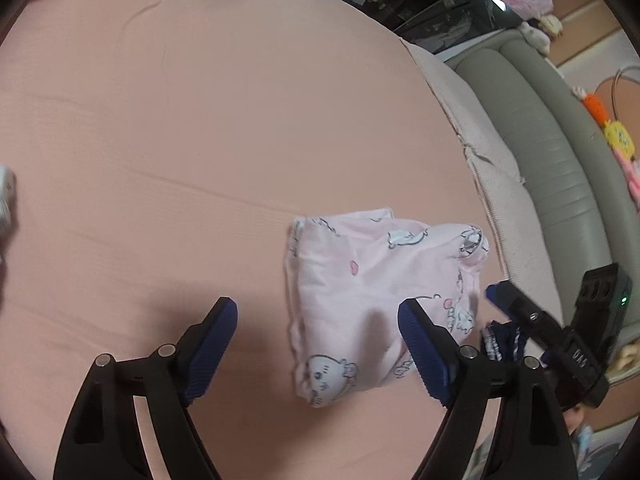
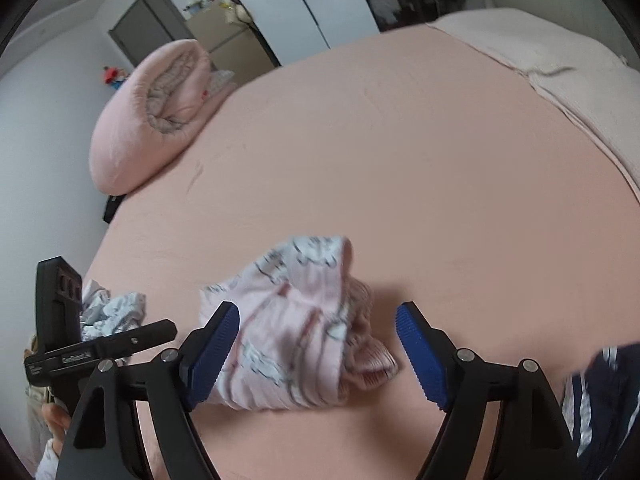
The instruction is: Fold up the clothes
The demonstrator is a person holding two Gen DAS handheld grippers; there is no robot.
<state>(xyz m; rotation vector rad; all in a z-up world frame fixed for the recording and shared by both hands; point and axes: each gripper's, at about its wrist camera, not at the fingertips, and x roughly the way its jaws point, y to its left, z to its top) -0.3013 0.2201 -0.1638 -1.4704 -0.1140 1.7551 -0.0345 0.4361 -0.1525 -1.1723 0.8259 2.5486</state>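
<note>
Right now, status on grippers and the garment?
Left gripper open, empty. Right gripper open, empty. Pink printed garment folded on the bed sheet, released. Nothing blocking.

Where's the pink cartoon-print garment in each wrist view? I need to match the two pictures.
Left wrist view: the pink cartoon-print garment lies lower centre-right on the pink sheet, partly behind the left gripper's right-hand finger.
Right wrist view: the same garment lies lower centre, bunched, between the open fingers of the right gripper, nearer the left-hand one.
Shared landmark: the dark striped garment just to its right.
</note>
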